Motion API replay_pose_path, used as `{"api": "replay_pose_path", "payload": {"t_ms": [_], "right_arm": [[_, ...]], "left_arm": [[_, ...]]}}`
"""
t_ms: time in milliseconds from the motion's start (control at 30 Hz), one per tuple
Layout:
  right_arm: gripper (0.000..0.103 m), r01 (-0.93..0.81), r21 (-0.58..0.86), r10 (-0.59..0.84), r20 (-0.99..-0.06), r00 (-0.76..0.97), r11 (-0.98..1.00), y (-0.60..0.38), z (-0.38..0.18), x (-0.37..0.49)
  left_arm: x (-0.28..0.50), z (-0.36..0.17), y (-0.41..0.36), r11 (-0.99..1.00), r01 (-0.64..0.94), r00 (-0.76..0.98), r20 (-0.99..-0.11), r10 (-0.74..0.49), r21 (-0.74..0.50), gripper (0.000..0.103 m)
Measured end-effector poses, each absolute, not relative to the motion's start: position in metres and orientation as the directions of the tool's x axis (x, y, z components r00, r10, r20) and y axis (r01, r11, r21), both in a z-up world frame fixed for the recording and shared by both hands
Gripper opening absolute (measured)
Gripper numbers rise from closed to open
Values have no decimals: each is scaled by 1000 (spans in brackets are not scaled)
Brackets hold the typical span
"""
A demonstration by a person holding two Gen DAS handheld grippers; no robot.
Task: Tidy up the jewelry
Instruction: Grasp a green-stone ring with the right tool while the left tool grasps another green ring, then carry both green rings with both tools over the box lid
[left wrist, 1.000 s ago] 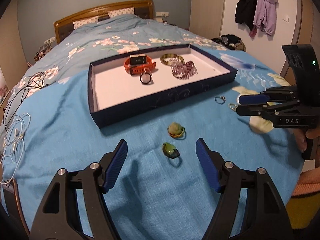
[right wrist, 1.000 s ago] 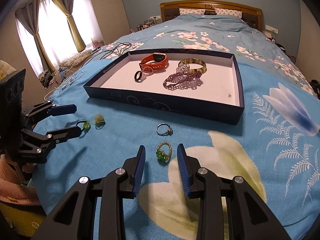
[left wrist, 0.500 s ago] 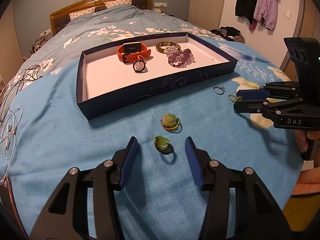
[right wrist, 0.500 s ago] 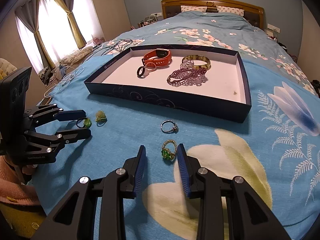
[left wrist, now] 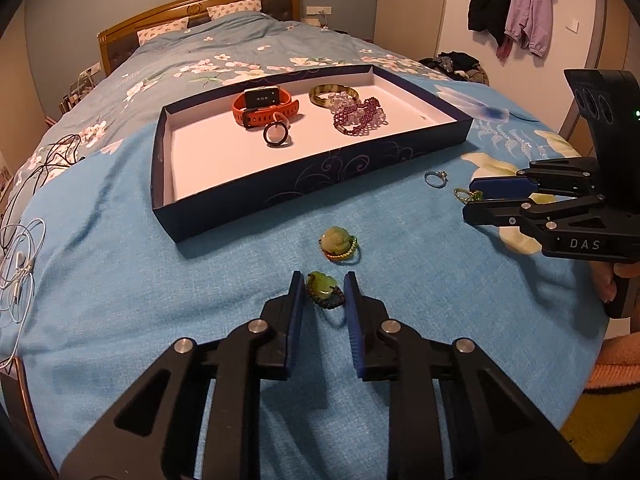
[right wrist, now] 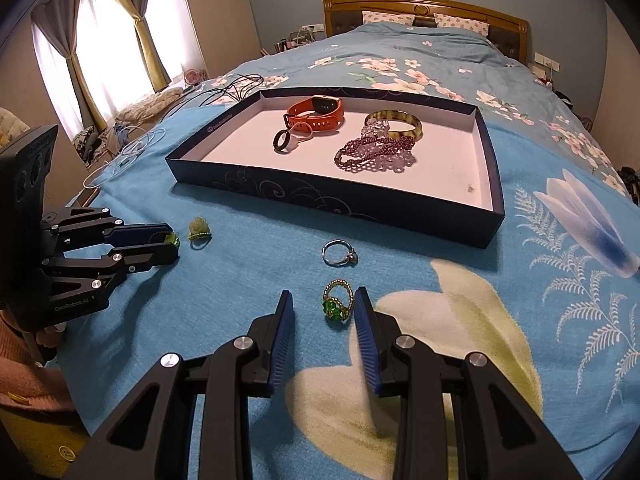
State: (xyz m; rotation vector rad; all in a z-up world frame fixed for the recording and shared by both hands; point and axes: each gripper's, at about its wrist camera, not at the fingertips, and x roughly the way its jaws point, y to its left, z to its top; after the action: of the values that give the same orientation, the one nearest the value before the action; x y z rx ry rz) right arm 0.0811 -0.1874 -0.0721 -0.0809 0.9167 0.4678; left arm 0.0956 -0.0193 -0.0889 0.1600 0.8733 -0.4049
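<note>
Nearest to me, the left gripper (left wrist: 324, 294) tilts steeply down at the bedspread (left wrist: 120, 280), and its jaws have just been closing around the dark green ring (left wrist: 325, 289). They stand narrow now, right beside the ring on both sides, though I cannot tell whether the pads are pressing it yet. If they finish closing off-centre, the ring could tip or squirt out across the soft cloth, or a fold of fabric could get pinched along with it.

The right gripper (right wrist: 323, 314) leans down in the same way, with a hand (left wrist: 612, 280) showing behind its handle. Its jaws are half closed around the gold ring with the green stone (right wrist: 337, 303), which sits nearer one pad, with an open gap on the other side; it is not gripped. A one-sided close would likely shove it sideways rather than lift it.

Just beyond lie the pale green ring (left wrist: 339, 242) and the silver ring (right wrist: 339, 254), both loose on the bedspread.

Farther off, the dark tray (right wrist: 360, 204) already holds an orange watch (right wrist: 316, 114), a black ring (right wrist: 283, 140), a bangle (right wrist: 394, 124) and purple beads (right wrist: 376, 152).
</note>
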Motion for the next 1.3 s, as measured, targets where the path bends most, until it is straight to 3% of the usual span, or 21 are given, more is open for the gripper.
{"api": "replay_pose_path", "payload": {"t_ms": [200,333,500,1300], "right_arm": [[28,-421,122,349,-781,518,899,-187,-72,82],[15,-407,110,331,-784,525,907,-189,-73,83],[10,-404,102,323,-784,530,909,-191,-73,84],[9,-418,138,389,-694,606,898,-202,-43,75]], "left_arm": [[95,-89,-20,912,408,573,-770,-281,-29,19],[94,-89,-20,912,410,575,-769,-278,-23,19],[94,-89,-20,912,409,576,-769,-278,-24,19],[85,-67,-20,910,414,622,-724,-299,-20,18]]}}
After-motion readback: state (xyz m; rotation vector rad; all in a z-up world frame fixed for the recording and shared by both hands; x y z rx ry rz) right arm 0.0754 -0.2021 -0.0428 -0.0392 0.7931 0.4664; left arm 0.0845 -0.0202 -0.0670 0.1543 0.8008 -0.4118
